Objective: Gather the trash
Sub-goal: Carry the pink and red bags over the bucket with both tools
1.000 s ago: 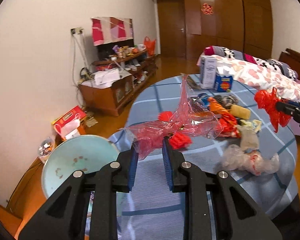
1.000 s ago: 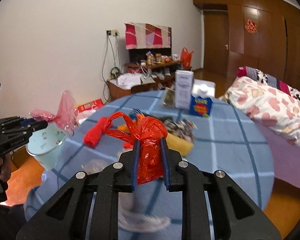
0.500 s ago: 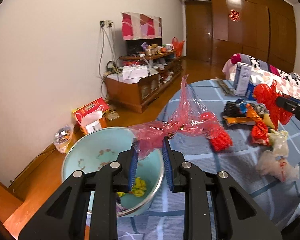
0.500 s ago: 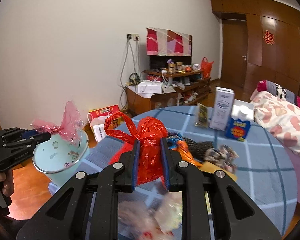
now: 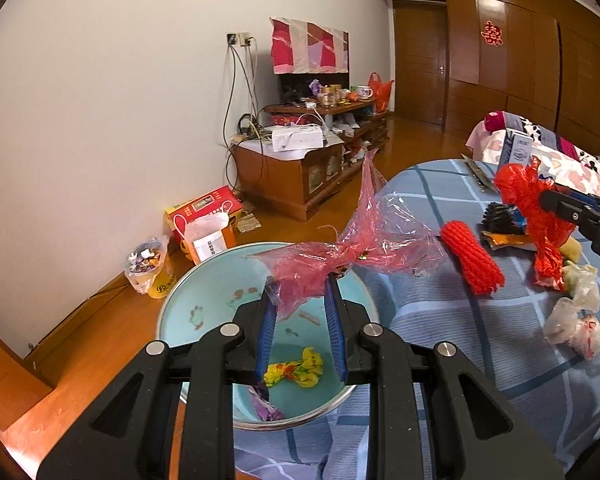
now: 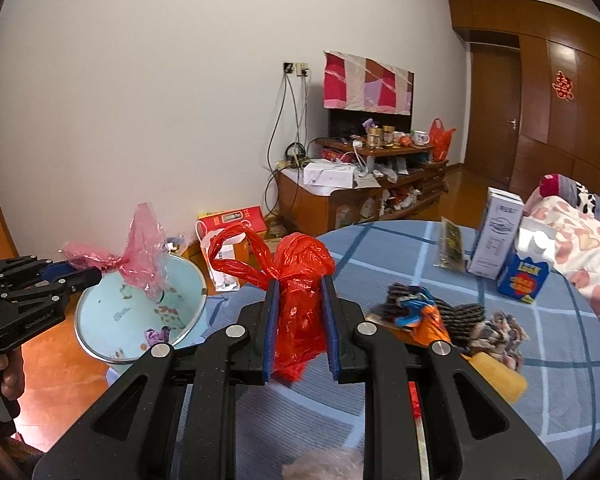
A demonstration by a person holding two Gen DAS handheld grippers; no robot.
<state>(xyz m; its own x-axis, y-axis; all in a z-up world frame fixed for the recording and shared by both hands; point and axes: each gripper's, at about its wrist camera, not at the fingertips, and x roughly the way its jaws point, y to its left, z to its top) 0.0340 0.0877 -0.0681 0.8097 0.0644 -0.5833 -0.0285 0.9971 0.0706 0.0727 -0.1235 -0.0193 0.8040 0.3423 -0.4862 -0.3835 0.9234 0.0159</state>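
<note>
Two grippers, each carrying one piece of trash. The left gripper pinches a crumpled, translucent pink plastic wrapper over the one pale-blue basin, which sits at the near left edge of the blue checked table. In the basin lie a yellow wrapper and what seems a purple one. The right gripper clamps a knotted, glossy red plastic bag above the table's left side. One red knitted roll lies nearby.
</note>
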